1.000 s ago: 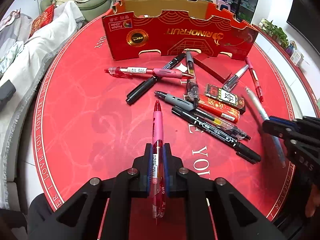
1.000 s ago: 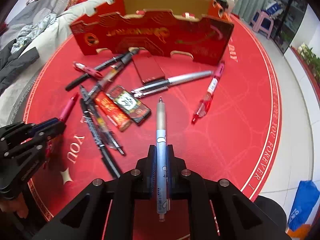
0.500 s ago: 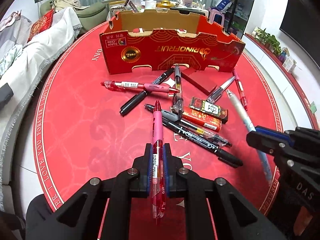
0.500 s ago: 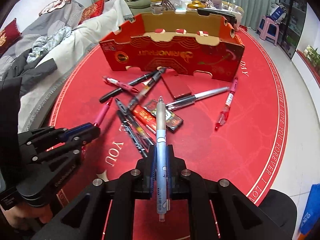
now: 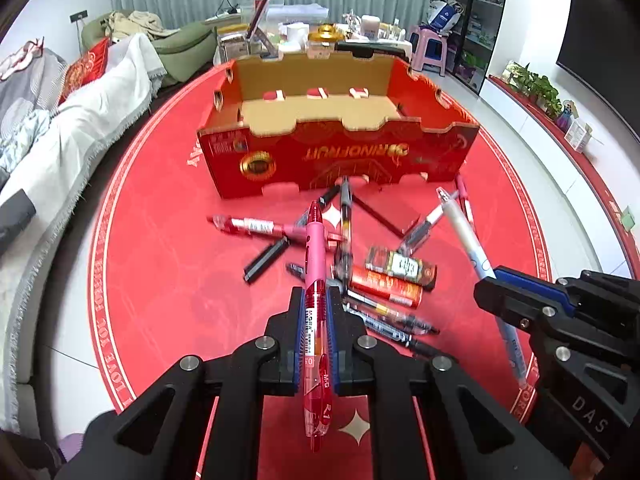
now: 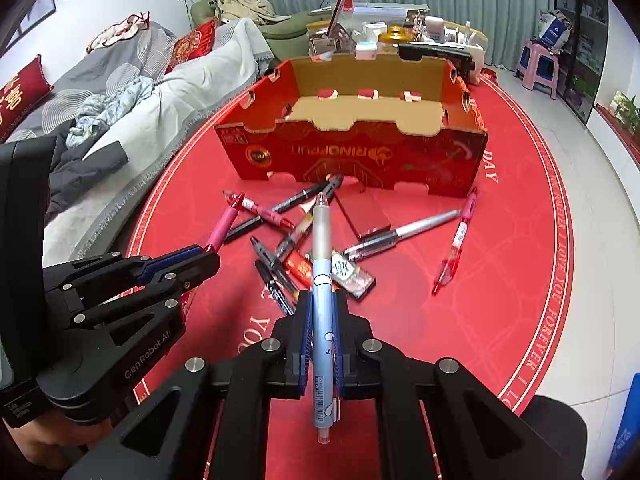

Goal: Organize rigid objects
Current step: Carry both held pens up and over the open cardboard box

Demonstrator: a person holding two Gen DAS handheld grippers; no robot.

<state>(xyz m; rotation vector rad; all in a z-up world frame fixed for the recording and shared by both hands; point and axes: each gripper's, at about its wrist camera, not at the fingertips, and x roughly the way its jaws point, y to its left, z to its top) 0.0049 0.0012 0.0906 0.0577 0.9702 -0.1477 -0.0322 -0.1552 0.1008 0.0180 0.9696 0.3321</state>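
Above the red round table [image 5: 160, 280], we clamp a pink pen [image 5: 314, 264] in our left gripper [image 5: 315, 320], jaws tight on its barrel. In our right gripper [image 6: 322, 328] we pinch a pale blue pen [image 6: 322, 280] likewise. Both point toward the open red cardboard box [image 6: 360, 156], loose pens [image 6: 400, 234] scattered beneath.

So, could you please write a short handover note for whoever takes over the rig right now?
Left gripper: shut on the pink pen, held above the table.
Right gripper: shut on the light blue pen, also held above the table.
The red cardboard box looks empty from here; nothing dropped in yet.
Left: put both pens in the box, then clear the pile of pens and two small packets from the red tablecloth.
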